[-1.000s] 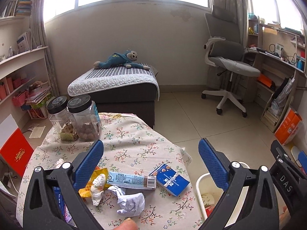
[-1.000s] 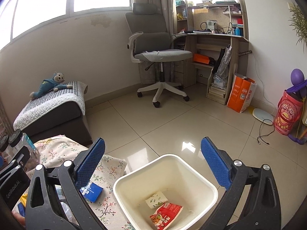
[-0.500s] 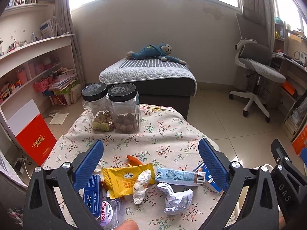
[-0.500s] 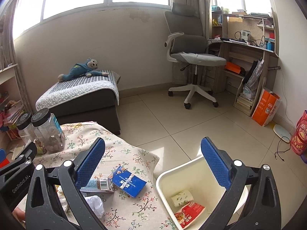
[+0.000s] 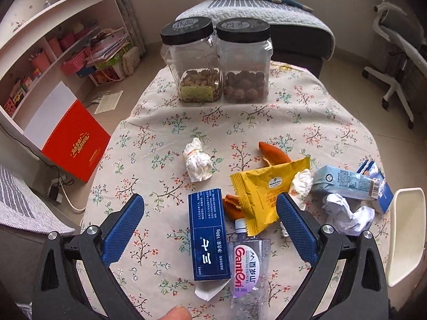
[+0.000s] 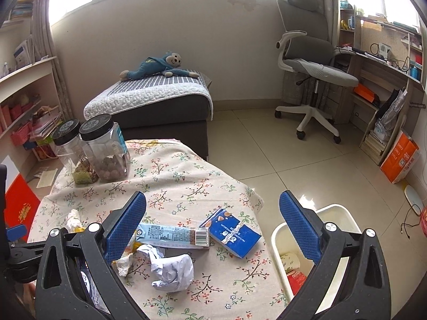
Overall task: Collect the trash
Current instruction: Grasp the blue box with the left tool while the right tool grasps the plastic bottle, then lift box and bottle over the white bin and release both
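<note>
While the trash lies scattered over the near half of the flowered desk (image 5: 267, 122), my left claw (image 5: 210, 225) hangs above it with its blue pads spread wide and nothing between them. Directly under that gap lies a dark blue box (image 5: 208, 236) printed "180g" beside white characters, and touching its right edge a clear plastic bottle (image 5: 246, 269) with a label reading "Ganten". A yellow snack wrapper (image 5: 264, 189) overlaps the bottle's neck, with orange peel (image 5: 273, 156) showing behind and below it. Farther left sits a crumpled tissue (image 5: 197, 161) on its own. To the right lie a pale blue wrapper with a barcode (image 5: 345, 184), a ball of crumpled white paper (image 5: 347, 213) and a blue carton (image 6: 232, 236) with lettering too small for me to read.

My right claw (image 6: 213, 229) is equally wide open and empty, held over the desk's right edge, angled down toward the blue carton and the paper ball. Just beside the desk stands the white bin (image 6: 336, 216), holding a red packet and a pale cup-like piece. At the far end of the desk two black-lidded jars (image 5: 218, 61) stand touching. A fingertip (image 5: 176, 313) shows at the bottom of the left view.
</note>
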Available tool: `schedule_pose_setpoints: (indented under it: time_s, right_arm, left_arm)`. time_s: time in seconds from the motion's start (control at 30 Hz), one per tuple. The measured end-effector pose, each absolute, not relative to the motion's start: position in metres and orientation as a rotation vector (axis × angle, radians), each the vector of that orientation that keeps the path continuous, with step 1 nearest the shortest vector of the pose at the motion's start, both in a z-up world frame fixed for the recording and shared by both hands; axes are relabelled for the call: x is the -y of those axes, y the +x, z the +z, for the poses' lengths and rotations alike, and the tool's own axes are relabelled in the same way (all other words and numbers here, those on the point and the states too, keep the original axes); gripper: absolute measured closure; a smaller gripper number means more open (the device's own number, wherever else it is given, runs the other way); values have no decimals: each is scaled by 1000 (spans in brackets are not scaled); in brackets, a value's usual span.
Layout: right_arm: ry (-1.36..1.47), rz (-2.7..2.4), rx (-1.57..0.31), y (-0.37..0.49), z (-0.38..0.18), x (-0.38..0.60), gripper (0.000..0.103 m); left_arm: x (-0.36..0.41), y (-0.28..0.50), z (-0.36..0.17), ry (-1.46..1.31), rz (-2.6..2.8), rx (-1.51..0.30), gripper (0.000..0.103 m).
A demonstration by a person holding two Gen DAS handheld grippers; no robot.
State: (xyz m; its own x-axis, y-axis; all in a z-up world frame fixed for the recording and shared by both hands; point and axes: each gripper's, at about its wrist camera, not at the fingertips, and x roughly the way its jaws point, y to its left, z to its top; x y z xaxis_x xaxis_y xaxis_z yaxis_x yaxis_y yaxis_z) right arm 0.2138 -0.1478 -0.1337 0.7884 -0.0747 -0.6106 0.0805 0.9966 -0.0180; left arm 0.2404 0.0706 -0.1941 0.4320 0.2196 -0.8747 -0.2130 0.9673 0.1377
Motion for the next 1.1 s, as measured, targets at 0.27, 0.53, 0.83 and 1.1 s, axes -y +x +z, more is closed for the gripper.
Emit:
schedule_pose_setpoints:
  time_s: [0.27,0.53,0.83,1.1]
  right_arm:
    - [-103,102,-868,220,-173,105,7]
    - [-109,231,-1025,225,-206,79,7]
    - [12,500,-1276,220,-238,29,7]
    - [-65,545,-1363,215,-270,-30,7]
  left_arm:
    - [-121,253,-252,-216,208,-1289,7]
    - [-142,250,-295,-354,99,-1420,58]
    - [-165,241,-240,-314,91,-1239,63]
    - [-194,239,-183,-306,131,-1066,63]
